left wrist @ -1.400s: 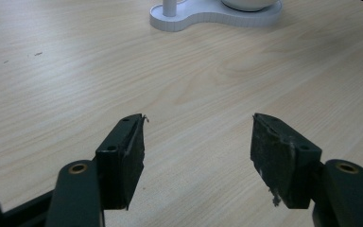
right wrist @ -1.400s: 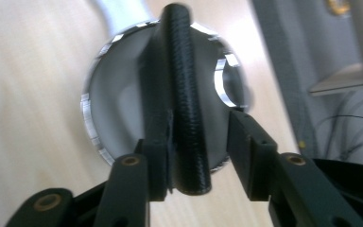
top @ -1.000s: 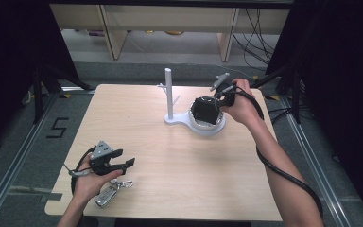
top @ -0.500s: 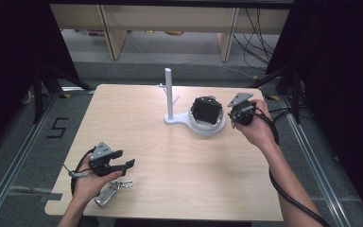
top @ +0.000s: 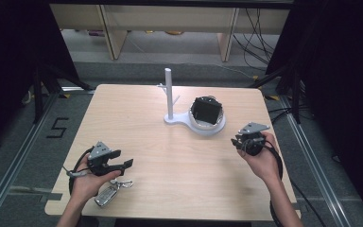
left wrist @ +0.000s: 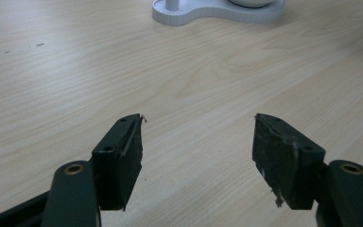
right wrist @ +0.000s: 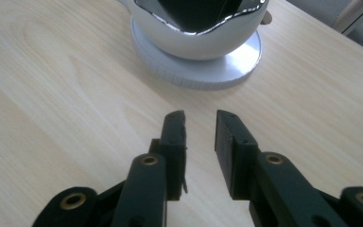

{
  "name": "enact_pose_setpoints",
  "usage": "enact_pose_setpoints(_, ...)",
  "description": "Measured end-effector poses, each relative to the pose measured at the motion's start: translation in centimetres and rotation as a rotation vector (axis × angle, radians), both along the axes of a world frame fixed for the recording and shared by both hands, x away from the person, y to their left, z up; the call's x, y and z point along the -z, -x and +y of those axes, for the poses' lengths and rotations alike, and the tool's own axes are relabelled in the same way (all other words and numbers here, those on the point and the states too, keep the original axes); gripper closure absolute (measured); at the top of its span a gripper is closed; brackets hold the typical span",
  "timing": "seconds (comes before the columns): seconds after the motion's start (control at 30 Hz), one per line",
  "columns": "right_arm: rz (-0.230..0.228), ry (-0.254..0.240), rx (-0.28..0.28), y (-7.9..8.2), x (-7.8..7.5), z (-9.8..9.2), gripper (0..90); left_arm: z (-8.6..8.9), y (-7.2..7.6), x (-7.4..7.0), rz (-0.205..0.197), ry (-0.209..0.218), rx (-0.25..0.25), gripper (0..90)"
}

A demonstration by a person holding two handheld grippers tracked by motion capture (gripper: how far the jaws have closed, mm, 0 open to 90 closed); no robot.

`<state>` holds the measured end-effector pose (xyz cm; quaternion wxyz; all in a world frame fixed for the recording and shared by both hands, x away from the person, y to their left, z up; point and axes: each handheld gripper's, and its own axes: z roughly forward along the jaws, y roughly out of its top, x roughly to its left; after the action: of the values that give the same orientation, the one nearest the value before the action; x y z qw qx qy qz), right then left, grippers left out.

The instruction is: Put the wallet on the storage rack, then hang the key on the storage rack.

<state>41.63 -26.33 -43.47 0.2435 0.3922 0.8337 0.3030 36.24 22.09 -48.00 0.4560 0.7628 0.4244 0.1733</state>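
Trouble looks likeliest around the right tool (right wrist: pixel 201 135), whose jaws have just been closing to a narrow gap with nothing between them. Straight ahead of it, near but apart, sits the white dish (right wrist: pixel 189 45) with the black object (top: pixel 206 111) resting inside. A push forward at this height would likely strike the dish's base (right wrist: pixel 196 71) and slide the whole stand, or jolt the black object out. At this width the jaws could not straddle the dish rim either. The left tool (left wrist: pixel 197 142) gapes wide and empty over bare desk (left wrist: pixel 179 75). The key bunch (top: pixel 108 194) lies behind and beneath it, close to the desk's near edge, where a careless hand or the trailing cable might sweep it off
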Motion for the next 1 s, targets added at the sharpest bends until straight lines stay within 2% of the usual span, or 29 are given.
enact_pose_setpoints(0.13,-0.019,-0.018,0.015,0.9,0.6,-0.7,65.4,0.1,0.2,0.0,0.001,0.009,-0.001,33.7)
enact_pose_setpoints(0.23,-0.034,-0.068,0.053,1.3,0.8,-1.4,62.7,0.2,0.3,0.0,0.004,0.016,-0.002,33.8)
enact_pose_setpoints(0.3,-0.001,-0.082,0.078,1.5,0.8,-1.6,60.9,0.3,0.5,0.0,0.005,0.013,-0.003,33.9)
enact_pose_setpoints(0.4,-0.017,-0.075,0.069,1.3,0.9,-1.8,59.6,0.5,0.7,0.1,0.007,0.001,0.005,34.5)
enact_pose_setpoints(0.43,0.0,-0.081,0.076,1.4,0.9,-1.7,59.1,0.5,0.8,0.1,0.009,0.003,0.003,34.7)
enact_pose_setpoints(0.53,0.006,-0.074,0.059,1.2,1.0,-1.9,57.6,0.7,0.9,0.2,0.02,-0.008,0.002,35.9)
enact_pose_setpoints(0.63,0.03,-0.082,0.066,1.1,1.1,-2.0,56.4,0.6,1.1,0.1,0.024,-0.018,-0.001,36.5)
enact_pose_setpoints(0.67,0.026,-0.08,0.058,1.0,1.2,-2.2,56.2,0.6,1.0,0.0,0.026,-0.022,0.005,36.9)
enact_pose_setpoints(0.7,0.041,-0.094,0.072,1.1,1.1,-2.2,55.9,0.6,1.0,-0.1,0.032,-0.032,0.017,37.2)
enact_pose_setpoints(0.73,0.033,-0.085,0.064,1.1,1.2,-2.4,55.4,0.5,1.0,-0.1,0.031,-0.026,0.014,37.6)
enact_pose_setpoints(0.77,0.053,-0.093,0.074,1.2,1.1,-2.4,55.1,0.4,0.9,-0.2,0.03,-0.023,0.019,37.9)
enact_pose_setpoints(0.83,0.046,-0.092,0.069,1.2,1.2,-2.7,54.7,0.5,0.8,-0.6,0.036,-0.061,0.043,38.4)
enact_pose_setpoints(0.87,0.043,-0.096,0.068,1.3,1.2,-2.8,54.6,0.2,0.7,-0.8,0.036,-0.049,0.043,38.7)
enact_pose_setpoints(0.93,0.084,-0.116,0.097,1.7,1.2,-2.7,54.2,0.3,0.5,-1.2,0.044,-0.093,0.086,39.5)
enact_pose_setpoints(0.97,0.067,-0.113,0.088,1.6,1.3,-2.8,54.0,0.0,0.4,-1.3,0.051,-0.079,0.088,39.8)
enact_pose_setpoints(1.0,0.073,-0.104,0.089,1.8,1.3,-2.9,53.9,0.2,0.2,-1.5,0.053,-0.114,0.111,40.0)
